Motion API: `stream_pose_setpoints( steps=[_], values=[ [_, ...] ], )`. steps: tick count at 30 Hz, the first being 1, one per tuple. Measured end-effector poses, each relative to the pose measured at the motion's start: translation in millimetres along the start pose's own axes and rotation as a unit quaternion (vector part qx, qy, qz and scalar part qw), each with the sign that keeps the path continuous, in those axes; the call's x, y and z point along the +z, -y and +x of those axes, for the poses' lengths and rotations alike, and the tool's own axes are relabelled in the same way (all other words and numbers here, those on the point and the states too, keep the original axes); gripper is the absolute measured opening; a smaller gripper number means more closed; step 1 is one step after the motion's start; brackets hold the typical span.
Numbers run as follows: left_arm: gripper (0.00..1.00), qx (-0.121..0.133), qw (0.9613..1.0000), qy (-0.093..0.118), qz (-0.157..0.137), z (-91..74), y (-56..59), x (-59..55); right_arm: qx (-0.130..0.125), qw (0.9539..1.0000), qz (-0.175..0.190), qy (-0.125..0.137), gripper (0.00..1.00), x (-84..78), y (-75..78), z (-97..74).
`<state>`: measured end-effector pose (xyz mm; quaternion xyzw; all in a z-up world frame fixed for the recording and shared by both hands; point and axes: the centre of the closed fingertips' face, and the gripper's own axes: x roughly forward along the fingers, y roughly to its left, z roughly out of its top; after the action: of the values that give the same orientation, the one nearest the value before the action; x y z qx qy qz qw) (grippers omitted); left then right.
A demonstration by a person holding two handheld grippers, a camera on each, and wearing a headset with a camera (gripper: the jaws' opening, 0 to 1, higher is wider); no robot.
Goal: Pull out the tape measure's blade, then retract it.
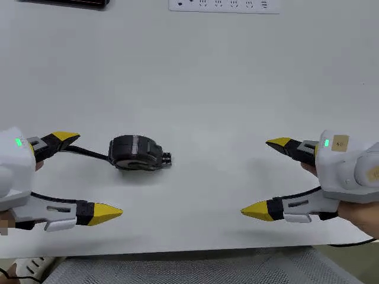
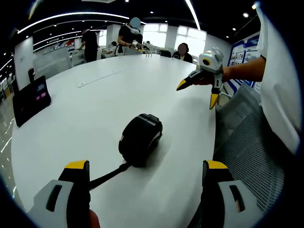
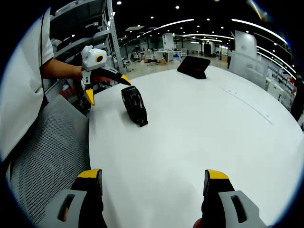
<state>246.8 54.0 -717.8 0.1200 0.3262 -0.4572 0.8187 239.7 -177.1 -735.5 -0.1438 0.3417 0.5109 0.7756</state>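
Observation:
A black tape measure (image 1: pixel 136 153) with a grey band lies on the white table (image 1: pixel 201 89), its blade tip facing right and a black strap trailing left. My left gripper (image 1: pixel 95 174) stands open just left of it, yellow tips apart, the strap running past the upper tip. The left gripper view has the tape measure (image 2: pixel 140 138) ahead, between and beyond the jaws, untouched. My right gripper (image 1: pixel 269 176) is open at the right, well away from the tape measure (image 3: pixel 134 104), which lies far ahead in the right gripper view. Nothing is between either gripper's fingers.
A white power strip (image 1: pixel 224 6) and a dark device (image 1: pixel 65 3) lie at the table's far edge. A grey mesh surface (image 1: pixel 195 269) runs below the near table edge. People stand in the background of the left gripper view.

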Motion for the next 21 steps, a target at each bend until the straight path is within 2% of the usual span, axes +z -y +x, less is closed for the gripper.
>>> stream_pose_setpoints(
  steps=[3,7,21],
  values=[
    [0.95,-0.003,1.0,-0.001,0.003,2.5,-2.0,0.5,0.005,1.0,-0.003,0.0,0.87,0.6,0.1,4.6],
    [0.87,-0.006,0.9999,-0.006,0.007,6.7,-4.3,-0.5,0.012,0.9999,-0.011,-0.002,0.85,3.0,-0.6,10.1],
    [0.77,-0.024,0.999,-0.025,0.026,21.8,-10.4,-1.6,0.025,0.9995,-0.021,0.0,0.82,11.1,2.1,21.2]
  ],
)
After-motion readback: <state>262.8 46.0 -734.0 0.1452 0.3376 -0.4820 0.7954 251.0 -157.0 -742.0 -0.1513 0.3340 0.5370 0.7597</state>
